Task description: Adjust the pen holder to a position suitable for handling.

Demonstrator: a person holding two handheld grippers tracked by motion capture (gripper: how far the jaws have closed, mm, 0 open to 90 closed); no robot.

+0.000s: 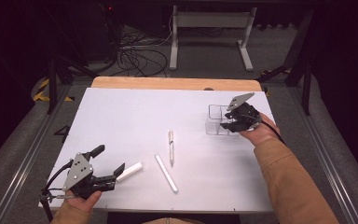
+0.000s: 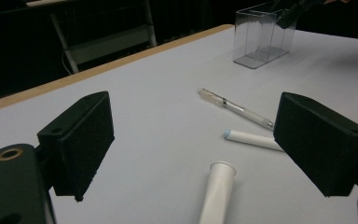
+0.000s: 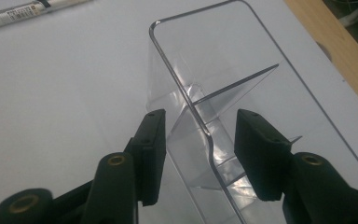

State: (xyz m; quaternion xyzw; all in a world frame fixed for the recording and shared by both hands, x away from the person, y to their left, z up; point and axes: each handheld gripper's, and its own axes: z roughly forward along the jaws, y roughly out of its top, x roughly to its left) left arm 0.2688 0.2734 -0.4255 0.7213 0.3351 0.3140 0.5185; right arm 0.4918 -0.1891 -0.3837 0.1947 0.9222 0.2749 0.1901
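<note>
1. One clear plastic holder (image 1: pixel 216 120) with dividers stands near the table's (image 1: pixel 121 112) far right edge; one pen (image 1: pixel 171 145), one white marker (image 1: pixel 166 173) and one white cap (image 1: pixel 129 171) lie mid-table.
2. The pen's label is too blurred to read.
3. The right gripper (image 3: pixel 200 154) straddles the holder's wall, its jaws not yet pressing on it.
4. The left gripper (image 2: pixel 196 149) stands wide open and empty, just behind the cap.

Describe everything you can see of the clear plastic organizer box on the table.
The clear plastic organizer box is a see-through, open-topped rectangular holder with thin walls, rounded corners and inner dividers splitting it into compartments, all of which look empty. It stands upright on the white table top, at the far right, apart from the pens. The right gripper straddles one of its long walls, one jaw outside and one inside; a gap shows on each side of the wall, so the pads do not yet seem to press.
</note>
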